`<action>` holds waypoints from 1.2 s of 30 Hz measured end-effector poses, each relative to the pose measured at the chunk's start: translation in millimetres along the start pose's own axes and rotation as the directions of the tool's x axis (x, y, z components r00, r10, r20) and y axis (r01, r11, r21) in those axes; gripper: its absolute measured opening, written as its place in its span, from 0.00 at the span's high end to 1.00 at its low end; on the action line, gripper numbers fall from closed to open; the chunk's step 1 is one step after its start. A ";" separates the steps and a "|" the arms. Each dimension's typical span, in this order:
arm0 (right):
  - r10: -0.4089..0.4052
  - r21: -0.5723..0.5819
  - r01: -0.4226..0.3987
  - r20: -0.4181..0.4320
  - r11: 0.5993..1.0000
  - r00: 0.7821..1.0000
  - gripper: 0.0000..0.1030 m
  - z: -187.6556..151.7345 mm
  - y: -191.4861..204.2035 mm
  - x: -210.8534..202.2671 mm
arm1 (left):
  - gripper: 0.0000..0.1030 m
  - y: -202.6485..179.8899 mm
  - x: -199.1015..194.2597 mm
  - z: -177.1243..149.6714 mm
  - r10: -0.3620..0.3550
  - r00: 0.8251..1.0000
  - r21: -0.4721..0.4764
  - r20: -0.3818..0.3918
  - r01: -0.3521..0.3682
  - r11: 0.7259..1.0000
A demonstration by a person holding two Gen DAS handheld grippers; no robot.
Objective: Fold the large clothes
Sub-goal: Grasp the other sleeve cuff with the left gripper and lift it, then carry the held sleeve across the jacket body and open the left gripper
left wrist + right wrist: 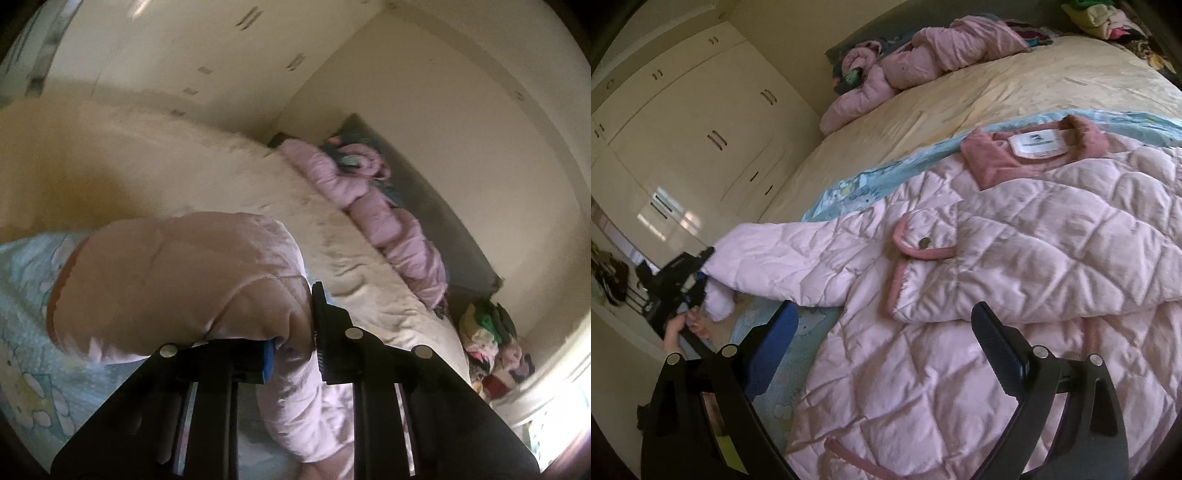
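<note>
A pale pink quilted jacket with a darker pink collar lies spread on the bed. Its left sleeve stretches out to the left. My left gripper is shut on the end of that sleeve and holds it lifted off the bed. In the right wrist view the left gripper shows small at the far left, in a hand. My right gripper is open above the jacket's lower front, with nothing between its fingers.
A cream bedspread covers the bed, with a light blue patterned sheet under the jacket. Another pink garment lies at the headboard. A pile of clothes sits beside the bed. A cream wardrobe stands at the left.
</note>
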State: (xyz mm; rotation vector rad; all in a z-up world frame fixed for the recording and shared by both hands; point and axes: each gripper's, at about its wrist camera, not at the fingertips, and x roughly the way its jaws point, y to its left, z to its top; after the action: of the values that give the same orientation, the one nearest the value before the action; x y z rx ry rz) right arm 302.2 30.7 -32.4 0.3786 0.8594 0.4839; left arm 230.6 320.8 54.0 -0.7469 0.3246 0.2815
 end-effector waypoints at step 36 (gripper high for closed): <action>-0.204 0.220 0.167 0.158 0.961 0.966 0.09 -28.7 -105.1 -112.0 | 0.91 -216.6 -1.0 -136.2 -0.410 0.866 0.444 -0.286 0.498 0.745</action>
State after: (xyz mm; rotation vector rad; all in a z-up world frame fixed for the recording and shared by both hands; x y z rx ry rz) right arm 243.4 -114.1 -32.3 0.5170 0.7630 0.1823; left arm 282.5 73.5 93.8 -0.3035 0.3464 -0.3380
